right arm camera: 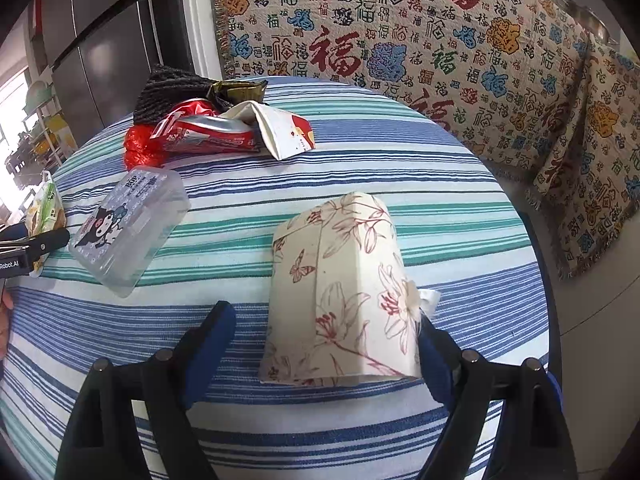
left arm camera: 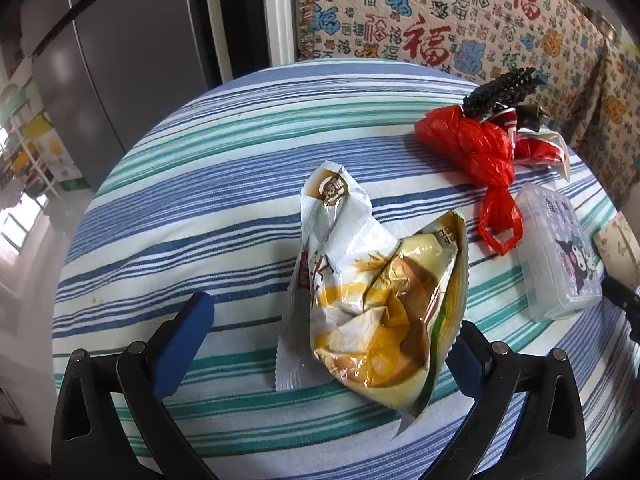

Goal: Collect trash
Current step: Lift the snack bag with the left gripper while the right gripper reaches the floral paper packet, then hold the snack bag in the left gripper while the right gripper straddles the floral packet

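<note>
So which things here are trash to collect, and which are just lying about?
Trash: snack bag, red plastic bag, red wrapper, white carton.
Lying about, as far as I can judge: clear plastic box, floral pouch, dark knit cloth.

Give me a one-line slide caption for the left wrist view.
Open left gripper straddles a crumpled snack wrapper on the striped tablecloth, red plastic bag beyond.

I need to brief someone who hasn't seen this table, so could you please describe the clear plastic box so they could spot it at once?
On the round table with the blue-and-green striped cloth, look just in front of the heap of red bags and wrappers. The clear plastic box lies there. Unlike the crumpled soft packaging around it, it is rigid, see-through and rectangular, with a dark cartoon character printed on its lid.
</note>
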Demonstrator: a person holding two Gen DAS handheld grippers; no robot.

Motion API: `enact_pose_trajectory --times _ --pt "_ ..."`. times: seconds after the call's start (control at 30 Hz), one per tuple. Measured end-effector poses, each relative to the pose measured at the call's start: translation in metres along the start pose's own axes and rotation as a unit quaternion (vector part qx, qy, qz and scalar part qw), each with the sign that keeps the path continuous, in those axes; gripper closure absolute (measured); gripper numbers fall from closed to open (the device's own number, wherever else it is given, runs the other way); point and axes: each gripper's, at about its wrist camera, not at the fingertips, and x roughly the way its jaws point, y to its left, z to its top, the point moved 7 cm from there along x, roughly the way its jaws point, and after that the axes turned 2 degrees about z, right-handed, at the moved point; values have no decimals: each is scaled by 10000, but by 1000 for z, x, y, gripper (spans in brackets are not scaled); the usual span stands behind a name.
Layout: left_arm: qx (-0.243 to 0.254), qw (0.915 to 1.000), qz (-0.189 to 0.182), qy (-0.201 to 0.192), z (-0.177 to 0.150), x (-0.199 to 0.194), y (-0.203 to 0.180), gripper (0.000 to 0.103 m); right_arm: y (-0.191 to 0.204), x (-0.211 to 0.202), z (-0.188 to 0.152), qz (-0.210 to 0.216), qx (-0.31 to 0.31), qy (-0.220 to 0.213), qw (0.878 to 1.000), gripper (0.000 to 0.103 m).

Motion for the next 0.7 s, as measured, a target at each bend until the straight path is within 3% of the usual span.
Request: enact_pose_trajectory --times 0.2,0.7 --pt "-14 10000 6 0 6 4 -1 0 -3 5 6 42 -13 21 10000 11" --pt "-8 10000 5 -5 6 4 0 0 -4 4 4 40 -22 14 10000 11"
